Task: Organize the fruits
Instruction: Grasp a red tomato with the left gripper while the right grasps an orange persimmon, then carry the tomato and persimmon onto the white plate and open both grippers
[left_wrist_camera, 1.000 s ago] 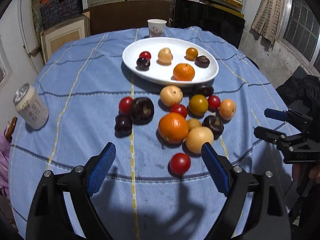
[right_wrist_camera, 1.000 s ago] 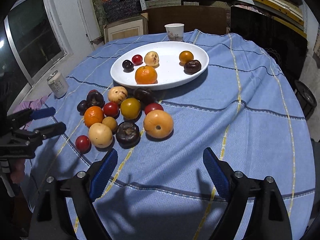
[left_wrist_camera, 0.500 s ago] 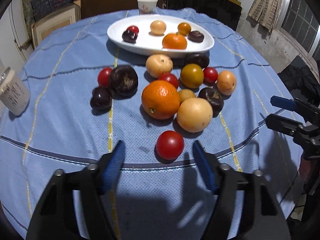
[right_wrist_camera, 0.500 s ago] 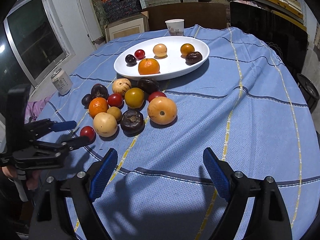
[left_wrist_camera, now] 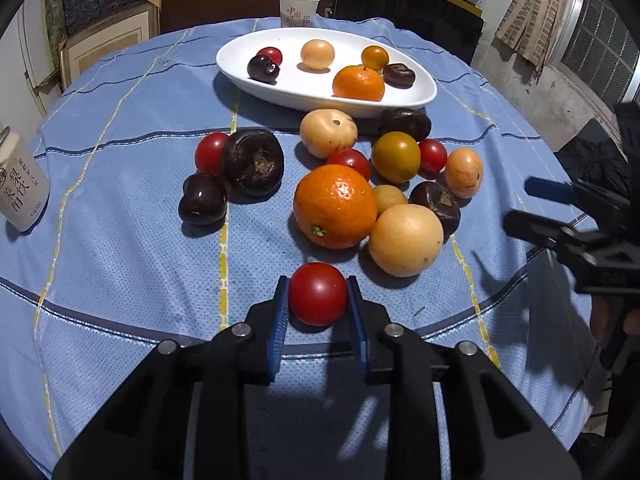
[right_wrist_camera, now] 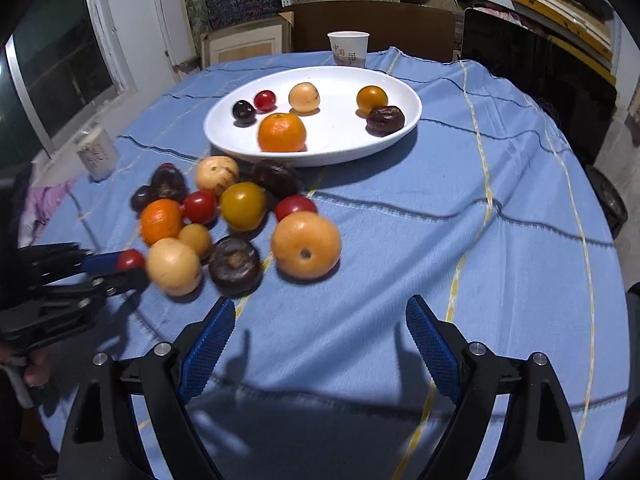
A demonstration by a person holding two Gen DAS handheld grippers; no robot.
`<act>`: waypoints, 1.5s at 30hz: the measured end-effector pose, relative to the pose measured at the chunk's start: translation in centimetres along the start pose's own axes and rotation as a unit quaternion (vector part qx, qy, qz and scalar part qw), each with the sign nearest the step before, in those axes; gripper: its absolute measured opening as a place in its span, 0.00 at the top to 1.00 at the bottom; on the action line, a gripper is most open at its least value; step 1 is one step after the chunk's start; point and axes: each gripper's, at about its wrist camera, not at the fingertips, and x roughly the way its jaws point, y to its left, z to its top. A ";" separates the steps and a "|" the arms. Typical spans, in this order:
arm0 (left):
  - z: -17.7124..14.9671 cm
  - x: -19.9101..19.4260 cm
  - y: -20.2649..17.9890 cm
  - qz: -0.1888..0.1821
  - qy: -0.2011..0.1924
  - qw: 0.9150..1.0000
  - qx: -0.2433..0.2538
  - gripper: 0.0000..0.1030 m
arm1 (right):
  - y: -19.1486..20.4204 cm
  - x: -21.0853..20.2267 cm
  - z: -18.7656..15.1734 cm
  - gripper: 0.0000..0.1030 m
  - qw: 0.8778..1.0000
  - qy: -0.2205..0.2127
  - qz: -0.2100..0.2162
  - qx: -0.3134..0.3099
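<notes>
Left gripper [left_wrist_camera: 318,300] pinches the red tomato [left_wrist_camera: 317,299] on both sides, nearer than the white plate [left_wrist_camera: 320,88]; right gripper [right_wrist_camera: 316,336] gapes wide, holding nothing.

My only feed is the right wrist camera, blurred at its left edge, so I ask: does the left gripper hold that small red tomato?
Observer: Yes, the left gripper is shut on the red tomato, a blue pad against each side.
Operator: Lifted?
Observer: Cannot tell; its shadow lies right under it on the tablecloth.
Operator: Anything crowding it?
Observer: A clear gap separates it from the orange and the pale round fruit.
</notes>
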 end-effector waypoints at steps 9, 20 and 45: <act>0.1 -0.1 0.1 -0.001 0.003 1.000 -0.002 0.74 | 0.5 3.1 2.3 0.14 1.000 0.019 -0.012 -0.006; 0.1 -0.2 -0.4 0.005 0.009 1.000 -0.005 0.74 | 0.1 2.9 1.7 0.56 0.999 0.023 0.032 0.023; 9.7 -5.3 1.3 0.007 -0.068 0.998 0.010 0.74 | -2.4 -4.4 4.9 0.56 0.996 -0.076 0.035 0.027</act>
